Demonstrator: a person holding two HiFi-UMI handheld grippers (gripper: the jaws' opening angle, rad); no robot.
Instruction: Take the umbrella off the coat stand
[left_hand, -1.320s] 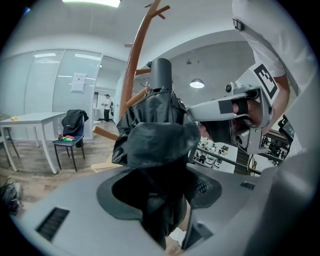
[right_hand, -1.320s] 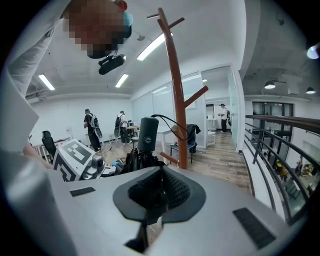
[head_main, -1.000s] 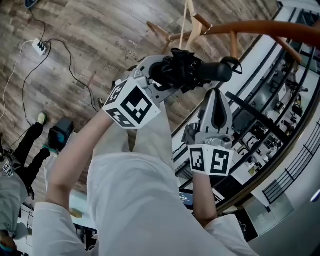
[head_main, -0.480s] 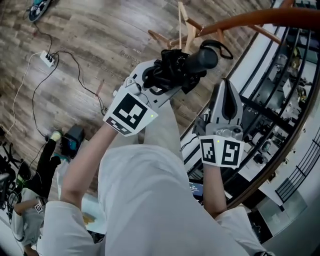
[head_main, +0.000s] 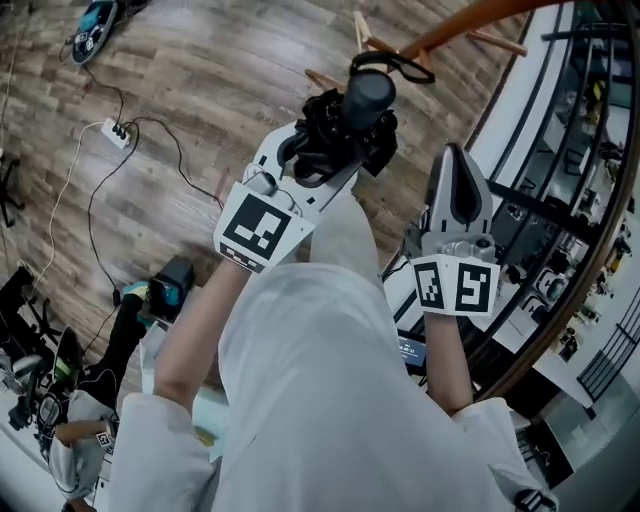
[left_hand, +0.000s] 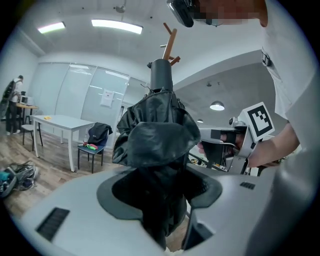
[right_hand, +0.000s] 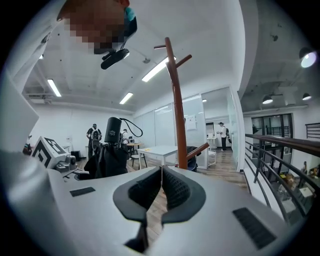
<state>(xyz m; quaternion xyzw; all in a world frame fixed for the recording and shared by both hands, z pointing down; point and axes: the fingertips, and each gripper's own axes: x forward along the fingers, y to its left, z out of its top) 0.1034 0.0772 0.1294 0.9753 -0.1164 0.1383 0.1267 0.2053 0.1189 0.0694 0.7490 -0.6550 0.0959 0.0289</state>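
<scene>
Folded black umbrella (head_main: 352, 118) gripped by the left hand-held gripper (head_main: 335, 150), beside the wooden coat stand (right_hand: 177, 100).

The left hand-held gripper is clenched on the bunched black fabric of the umbrella, which fills the gap between its jaws in the left gripper view. The umbrella's dark cylindrical handle points upward, a thin cord loop hanging off its top. In the right gripper view the umbrella stands to the left of the coat stand's brown pole and apart from it, touching no peg there. The right hand-held gripper (head_main: 457, 168) is empty, its ribbed pads pressed together, and sits just beside the left one, above the wooden floor (head_main: 190, 90) and near a dark railing (right_hand: 280, 160).
</scene>
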